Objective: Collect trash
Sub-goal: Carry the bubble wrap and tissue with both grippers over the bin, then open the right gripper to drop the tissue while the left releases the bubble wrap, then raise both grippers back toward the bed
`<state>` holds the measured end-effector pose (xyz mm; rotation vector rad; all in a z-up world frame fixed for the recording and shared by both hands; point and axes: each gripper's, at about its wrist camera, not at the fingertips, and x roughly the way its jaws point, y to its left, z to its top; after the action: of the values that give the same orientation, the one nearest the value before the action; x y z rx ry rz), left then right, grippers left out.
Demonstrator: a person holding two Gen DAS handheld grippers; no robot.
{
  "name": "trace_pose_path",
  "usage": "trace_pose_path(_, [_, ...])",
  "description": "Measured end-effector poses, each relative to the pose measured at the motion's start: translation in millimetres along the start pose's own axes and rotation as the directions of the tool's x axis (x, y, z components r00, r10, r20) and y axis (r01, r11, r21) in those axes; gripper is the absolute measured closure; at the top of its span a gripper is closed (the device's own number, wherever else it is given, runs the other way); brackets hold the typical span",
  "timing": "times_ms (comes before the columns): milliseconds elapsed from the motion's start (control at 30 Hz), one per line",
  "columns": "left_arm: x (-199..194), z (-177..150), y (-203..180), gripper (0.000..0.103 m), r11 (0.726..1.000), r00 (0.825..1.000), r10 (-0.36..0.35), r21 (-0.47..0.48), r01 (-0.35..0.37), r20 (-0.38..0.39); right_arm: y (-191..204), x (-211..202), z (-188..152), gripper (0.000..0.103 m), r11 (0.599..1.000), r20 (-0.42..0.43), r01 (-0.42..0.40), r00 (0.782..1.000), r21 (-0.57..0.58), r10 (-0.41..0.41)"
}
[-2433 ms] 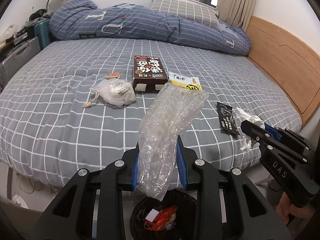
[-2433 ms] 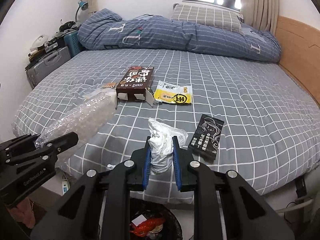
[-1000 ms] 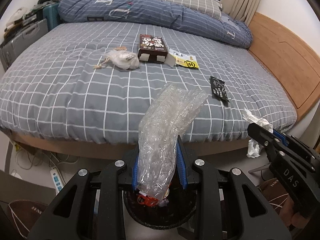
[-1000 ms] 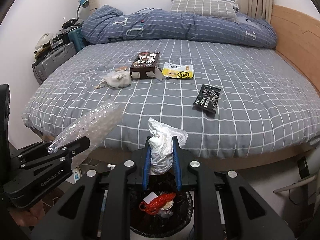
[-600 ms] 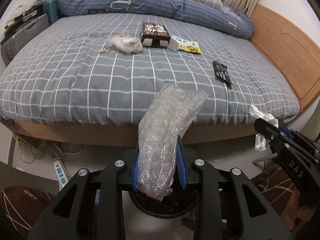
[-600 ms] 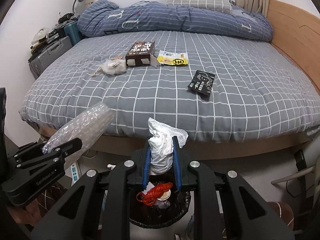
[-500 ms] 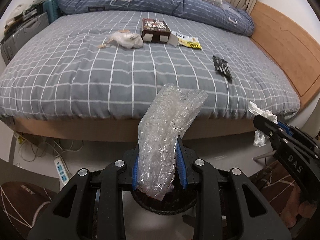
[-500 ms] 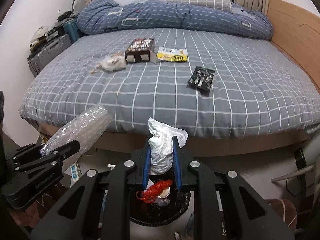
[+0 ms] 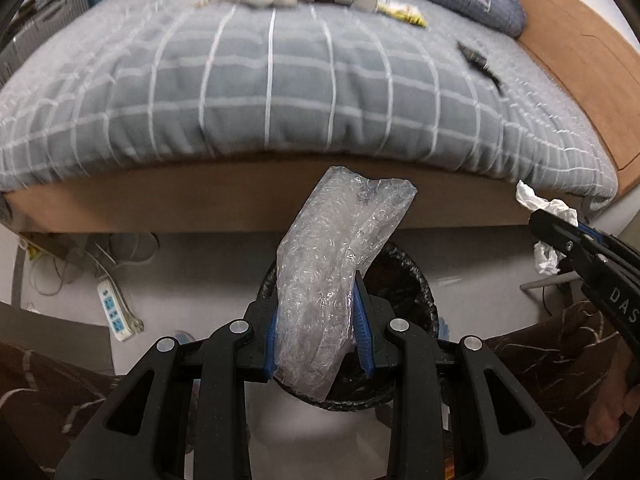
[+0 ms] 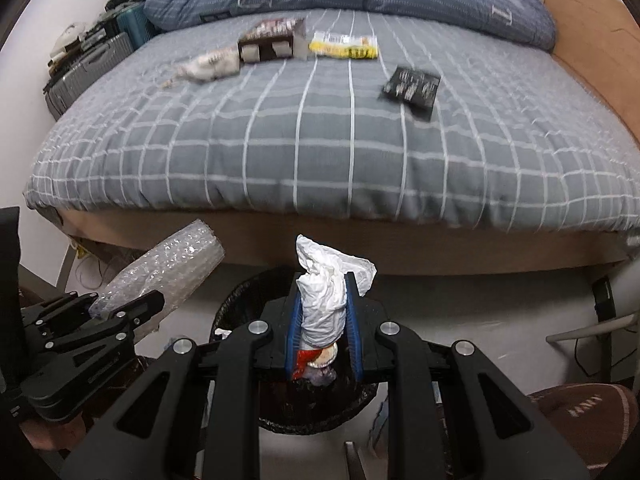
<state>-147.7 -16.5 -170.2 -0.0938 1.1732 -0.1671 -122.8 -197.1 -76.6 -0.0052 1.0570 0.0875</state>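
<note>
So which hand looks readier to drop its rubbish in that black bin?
Probably the right gripper: its crumpled tissue hangs over the bin's opening. From that view, the left gripper's bubble wrap sits beside the rim.

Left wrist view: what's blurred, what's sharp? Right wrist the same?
Left wrist view: bed smeared by motion, tongs and bubble wrap crisp. Right wrist view: bed milder blur, wrappers streaked; tongs and tissue sharp. Both bend the bed edge, fisheye.
</note>
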Motion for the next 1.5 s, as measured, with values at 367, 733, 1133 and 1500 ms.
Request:
trace_pose_path(367, [46.2, 3.0, 8.1, 0.074, 1.0, 0.998, 0.014, -0.01, -0.015, -0.069, 7.9, 61.9, -3.9, 0.084, 0.998, -0.138, -0.064, 0.989, -0.021, 0.061])
trace_pose_path(733, [47.4, 2.3, 45.6, 0.074, 0.995, 0.996, 0.056, -0.077, -0.061, -0.069, 32.8, 92.0, -11.3, 0.067, 0.996, -0.213, -0.08, 0.975, -0.049, 0.067])
trace_pose_path(1133, [54.1, 2.2, 29.4, 0.074, 0.998, 0.996, 0.046, -0.037, -0.049, -0.075, 7.9, 77.8, -9.1, 0.029, 1.0, -0.161, -0.012, 0.987, -0.018, 0.009])
trace_pose_path(1500, [68.1, 3.5, -20.3, 0.073, 0.999, 0.995, 0.021, 0.043, -0.017, -0.094, -43.6, 66.9, -10.8, 0.01, 0.994, -0.138, 0.106, 0.985, 0.034, -0.101])
